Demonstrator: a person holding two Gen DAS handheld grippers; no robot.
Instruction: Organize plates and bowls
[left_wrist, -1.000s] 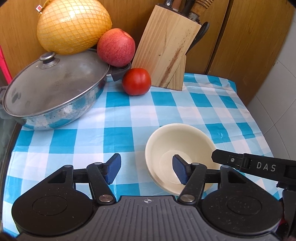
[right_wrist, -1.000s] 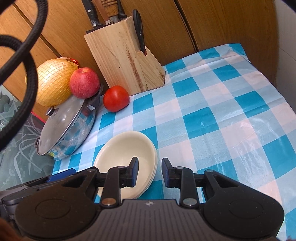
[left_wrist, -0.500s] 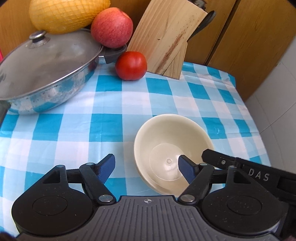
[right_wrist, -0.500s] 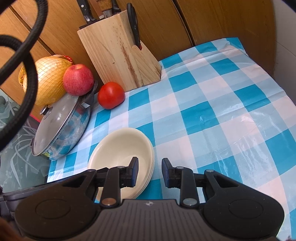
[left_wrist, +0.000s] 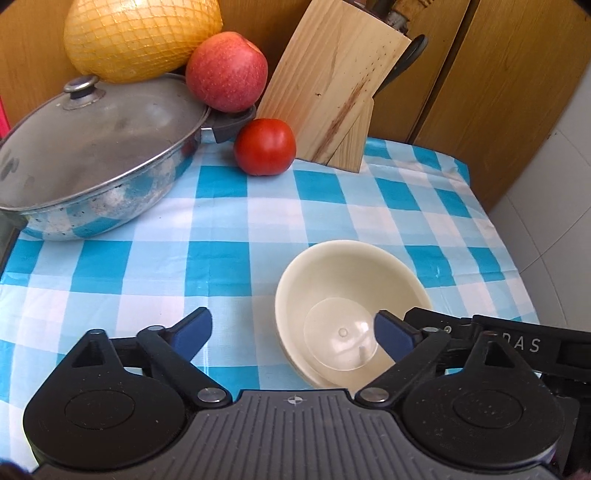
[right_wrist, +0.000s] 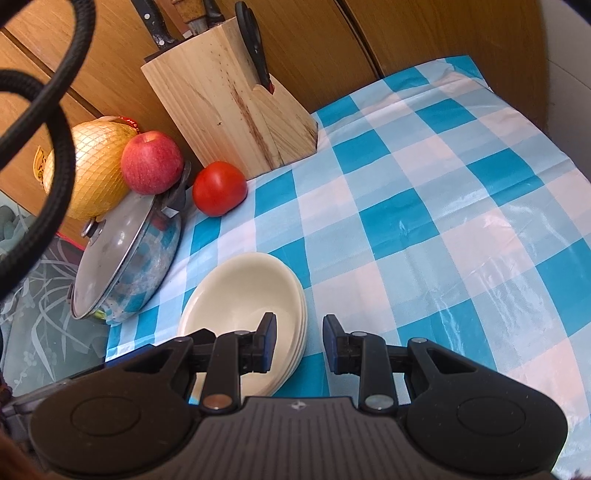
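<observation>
A stack of cream bowls (left_wrist: 343, 295) sits on the blue checked tablecloth; it also shows in the right wrist view (right_wrist: 251, 291). My left gripper (left_wrist: 291, 332) is open wide, its right finger over the bowl's inside and its left finger over the cloth. My right gripper (right_wrist: 299, 334) is open partway, its jaws on either side of the stack's right rim, left pad above the inside, right pad outside. Neither gripper holds anything.
A lidded steel pan (left_wrist: 92, 155) stands at the left with a netted pomelo (left_wrist: 140, 33) and an apple (left_wrist: 227, 70) behind it. A tomato (left_wrist: 265, 150) and a wooden knife block (left_wrist: 332, 88) stand at the back. Wooden cabinet doors rise behind.
My right gripper has opened wider around the bowl rim. My left gripper has drawn back a little and opened slightly more. The bowls have stayed in place.
</observation>
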